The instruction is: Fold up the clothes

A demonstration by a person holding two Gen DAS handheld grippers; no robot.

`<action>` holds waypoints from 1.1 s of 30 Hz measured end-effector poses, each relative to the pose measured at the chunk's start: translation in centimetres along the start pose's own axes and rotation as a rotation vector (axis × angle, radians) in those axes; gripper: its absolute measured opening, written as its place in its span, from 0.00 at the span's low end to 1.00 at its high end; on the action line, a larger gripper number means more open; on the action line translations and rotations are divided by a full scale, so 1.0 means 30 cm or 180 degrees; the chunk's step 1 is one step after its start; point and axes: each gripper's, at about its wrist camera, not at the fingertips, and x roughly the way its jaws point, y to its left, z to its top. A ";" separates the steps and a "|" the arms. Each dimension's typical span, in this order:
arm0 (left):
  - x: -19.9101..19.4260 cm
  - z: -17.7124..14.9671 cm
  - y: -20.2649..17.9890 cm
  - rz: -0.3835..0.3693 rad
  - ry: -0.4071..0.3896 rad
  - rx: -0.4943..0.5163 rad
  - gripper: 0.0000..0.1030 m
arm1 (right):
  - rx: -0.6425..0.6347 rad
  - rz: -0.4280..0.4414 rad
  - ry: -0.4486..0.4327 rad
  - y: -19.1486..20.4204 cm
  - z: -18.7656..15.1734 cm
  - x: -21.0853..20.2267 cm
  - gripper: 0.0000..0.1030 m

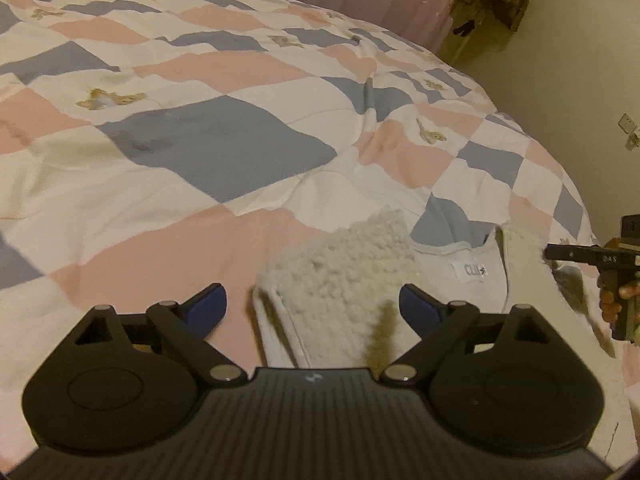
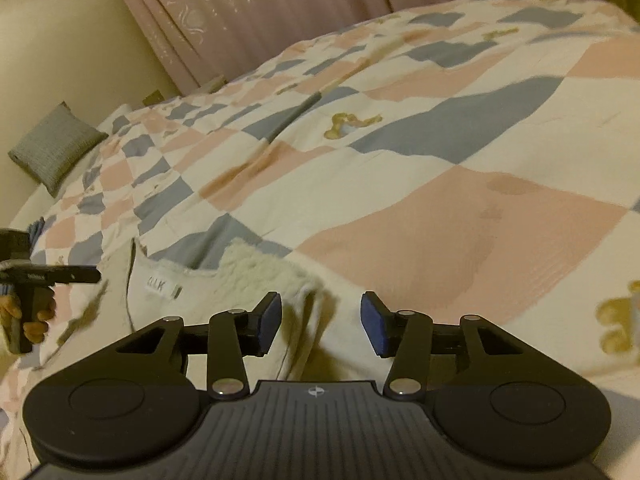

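Likely fault: a claw nips only fleece pile or one layer, so the fold drags crooked; it may also catch the quilt beneath. Left claw spread, empty. Right claw half spread, empty. Fleece-lined garment lies at the bed's near edge, collar under both claws; contact unclear.

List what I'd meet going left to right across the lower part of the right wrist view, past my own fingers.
Hand holding the left gripper → garment's neck label → fleecy garment → open pink patch of the quilt → yellow bear print at the right edge.
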 end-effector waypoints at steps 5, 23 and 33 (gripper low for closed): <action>0.043 0.001 -0.036 -0.0043 0.0008 0.0209 0.57 | 0.0075 0.0213 -0.0001 -0.013 0.005 0.062 0.23; -0.856 -0.535 -0.478 -0.0166 -0.0647 0.1443 0.24 | -0.1361 0.0440 -0.0622 0.501 -0.504 -0.837 0.09; -0.842 -1.180 -0.791 0.1166 -0.0105 0.2599 0.57 | -0.2632 -0.1301 0.0068 0.860 -1.165 -0.859 0.51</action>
